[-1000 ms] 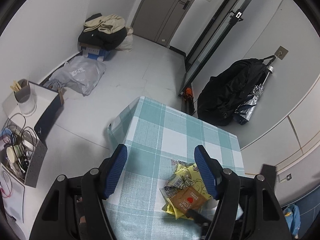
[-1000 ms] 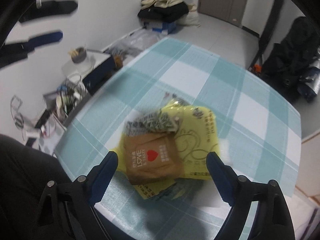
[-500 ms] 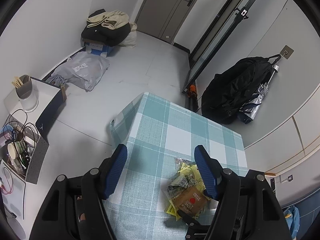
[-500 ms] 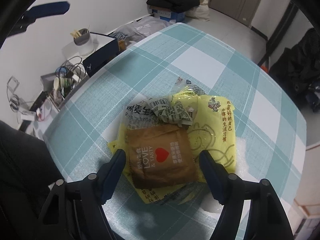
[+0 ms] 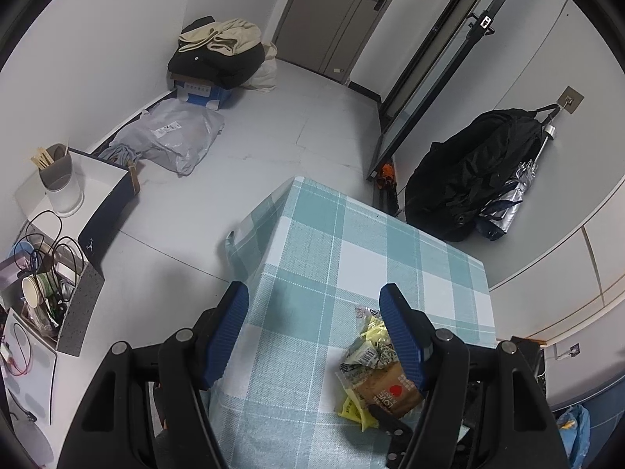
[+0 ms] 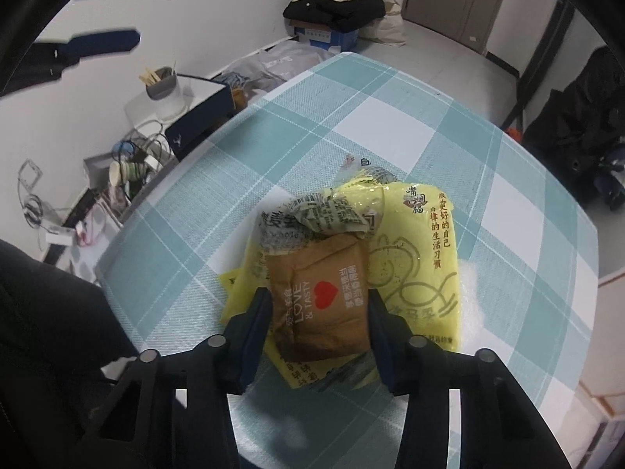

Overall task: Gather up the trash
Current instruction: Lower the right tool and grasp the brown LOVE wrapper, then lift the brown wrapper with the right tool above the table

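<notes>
Step in hand: picking the top piece off a small heap of trash on the checked tablecloth [image 6: 390, 90].

Task's thing: a brown wrapper [image 6: 320, 297] with a red heart print – it lies on top of a yellow bag [image 6: 422, 258] and a crumpled printed wrapper [image 6: 324, 219], all heaped near the table's near edge.

Right gripper [image 6: 320, 308]: its jaws have just been closing, and the brown wrapper sits squarely between them. Both pads touch its two sides, and its paper bows upward in the middle as if squeezed, so I judge the grip as made, though only just.

Key relation: the wrapper lies straight ahead of the right tongs, its printed lines running along the fingers, so the jaws span its shorter width. Its far end reaches past the fingertips toward the crumpled wrapper.

Left gripper [image 5: 314, 336]: jaws apart with nothing between them, hovering above the table. The heap lies off to its right side, partly behind its right finger [image 5: 402, 336].

Nearer hand: the right, plainly – it is already on the wrapper, while the left is well above the cloth.

Next move, as a judgement: a lift should free the brown wrapper alone, provided the yellow bag beneath is not pinched by the lower edges of the pads; that cannot be told here.

Trash bin: none in either view.
</notes>
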A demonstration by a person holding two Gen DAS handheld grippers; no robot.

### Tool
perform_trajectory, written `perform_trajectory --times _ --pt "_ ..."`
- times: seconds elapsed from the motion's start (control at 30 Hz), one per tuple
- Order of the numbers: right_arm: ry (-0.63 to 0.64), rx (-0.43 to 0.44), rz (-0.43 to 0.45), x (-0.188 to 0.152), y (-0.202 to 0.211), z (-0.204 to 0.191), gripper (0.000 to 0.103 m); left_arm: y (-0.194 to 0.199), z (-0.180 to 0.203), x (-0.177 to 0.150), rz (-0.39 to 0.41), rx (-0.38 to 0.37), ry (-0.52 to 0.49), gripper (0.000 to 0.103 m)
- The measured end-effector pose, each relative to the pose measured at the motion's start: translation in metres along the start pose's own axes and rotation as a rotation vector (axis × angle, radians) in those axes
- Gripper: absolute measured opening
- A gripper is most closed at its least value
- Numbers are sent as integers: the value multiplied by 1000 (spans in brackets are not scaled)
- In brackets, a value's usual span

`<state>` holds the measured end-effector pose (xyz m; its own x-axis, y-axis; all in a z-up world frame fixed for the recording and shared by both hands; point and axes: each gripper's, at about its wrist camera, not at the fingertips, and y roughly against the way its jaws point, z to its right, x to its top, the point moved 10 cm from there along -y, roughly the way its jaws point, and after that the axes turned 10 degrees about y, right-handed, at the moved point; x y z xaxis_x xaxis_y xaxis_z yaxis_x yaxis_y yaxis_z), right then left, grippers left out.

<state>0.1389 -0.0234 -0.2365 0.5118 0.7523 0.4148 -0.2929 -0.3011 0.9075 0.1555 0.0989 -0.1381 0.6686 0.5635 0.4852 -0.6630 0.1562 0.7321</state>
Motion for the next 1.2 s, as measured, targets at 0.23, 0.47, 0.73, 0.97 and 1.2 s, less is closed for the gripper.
perform_trajectory --times 0.23,0.47,0.73,0.97,1.2 --pt "-64 57 45 -3 15 5 44 -6 3 1 -17 1 -1 66" --pt "-124 100 95 -7 35 16 44 -16 18 -4 -32 4 -24 66" --pt "-203 101 162 -21 63 50 44 -48 31 -33 -189 -19 -93 66" --pt "-291 98 218 -33 85 88 44 -74 41 -71 -330 -2 -161 66" --pt "-357 95 256 -47 102 112 44 -91 39 -97 -371 99 -281 66"
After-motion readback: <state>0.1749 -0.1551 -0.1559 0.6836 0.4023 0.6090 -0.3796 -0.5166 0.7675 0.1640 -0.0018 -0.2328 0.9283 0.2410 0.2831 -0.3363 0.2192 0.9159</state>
